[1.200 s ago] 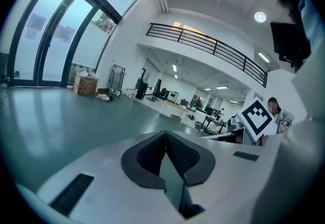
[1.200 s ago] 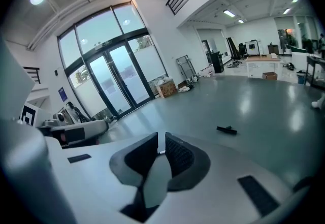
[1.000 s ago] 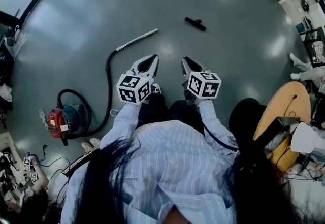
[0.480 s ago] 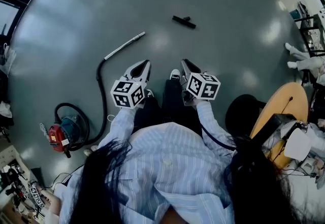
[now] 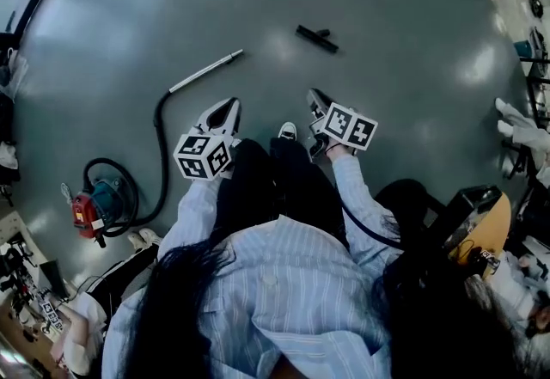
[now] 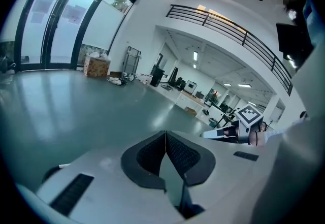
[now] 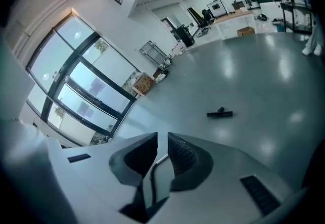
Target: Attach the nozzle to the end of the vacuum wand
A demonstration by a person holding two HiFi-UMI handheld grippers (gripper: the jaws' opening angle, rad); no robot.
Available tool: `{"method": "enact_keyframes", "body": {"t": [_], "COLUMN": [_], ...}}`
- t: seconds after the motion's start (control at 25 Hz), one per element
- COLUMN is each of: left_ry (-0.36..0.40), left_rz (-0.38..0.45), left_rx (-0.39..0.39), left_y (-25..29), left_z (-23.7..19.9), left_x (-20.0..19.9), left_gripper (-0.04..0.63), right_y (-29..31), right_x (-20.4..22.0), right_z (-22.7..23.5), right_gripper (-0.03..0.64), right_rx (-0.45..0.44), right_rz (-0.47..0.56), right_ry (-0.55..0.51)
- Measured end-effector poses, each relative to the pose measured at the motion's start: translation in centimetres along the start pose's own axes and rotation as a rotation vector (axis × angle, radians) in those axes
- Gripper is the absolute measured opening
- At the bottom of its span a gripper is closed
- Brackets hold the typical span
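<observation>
Both grippers have shifted as the person stepped forward over the grey floor point(image 5: 387, 16), and a white-toed shoe point(image 5: 288, 130) now shows between them. The left gripper point(image 5: 229, 104) has drifted toward the vacuum wand point(image 5: 206, 70) and now hangs just short of its hose end, tips pointing at it. Its jaws are pressed together with nothing between them. The right gripper point(image 5: 314, 97) is on the far side of the shoe from the wand, its jaws a narrow slit apart and empty. Through that slit, its own view shows only the wand's free end lying on the floor.

Each gripper carries a cube of black-and-white square markers point(image 5: 202, 154); the patterns are codes, not words.

The wand lies flat and slanted, and nothing touches it. The black nozzle point(image 5: 316, 38) lies on the floor well apart from the wand's free end, farther out and toward the right gripper's side, unattached. A black hose point(image 5: 159, 141) curves from the wand's near end back to a red and teal canister vacuum cleaner point(image 5: 94, 204).

Far beyond the wand, against the glass wall, stands a cardboard box point(image 7: 143, 84); what it holds cannot be made out.
</observation>
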State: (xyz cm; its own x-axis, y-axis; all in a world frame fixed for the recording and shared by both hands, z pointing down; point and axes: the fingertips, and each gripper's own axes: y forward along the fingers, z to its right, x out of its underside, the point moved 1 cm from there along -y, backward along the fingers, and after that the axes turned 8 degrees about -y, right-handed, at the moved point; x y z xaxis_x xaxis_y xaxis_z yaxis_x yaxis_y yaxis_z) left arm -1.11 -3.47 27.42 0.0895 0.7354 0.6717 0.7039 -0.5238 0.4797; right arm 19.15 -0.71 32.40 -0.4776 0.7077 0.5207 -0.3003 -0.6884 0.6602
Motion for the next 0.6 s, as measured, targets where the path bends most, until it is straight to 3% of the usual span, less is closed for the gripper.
{"method": "enact_keyframes", "body": {"t": [0.32, 0.6], "left_ry": [0.024, 0.174], "left_rz": [-0.08, -0.142], "left_rx": [-0.016, 0.017], "left_y": [8.1, 19.2], "left_z": [-6.6, -18.3], "left_x": [1.7, 5.7], "left_gripper": [0.005, 0.005], "right_y": [10.5, 25.6], "right_x": [-0.6, 1.3], "right_z": [8.2, 18.4], "right_gripper": [0.051, 0.11], "right_rx": [0.043, 0.008], "right_rz": [-0.062, -0.001], "right_ry": [0.125, 0.469]}}
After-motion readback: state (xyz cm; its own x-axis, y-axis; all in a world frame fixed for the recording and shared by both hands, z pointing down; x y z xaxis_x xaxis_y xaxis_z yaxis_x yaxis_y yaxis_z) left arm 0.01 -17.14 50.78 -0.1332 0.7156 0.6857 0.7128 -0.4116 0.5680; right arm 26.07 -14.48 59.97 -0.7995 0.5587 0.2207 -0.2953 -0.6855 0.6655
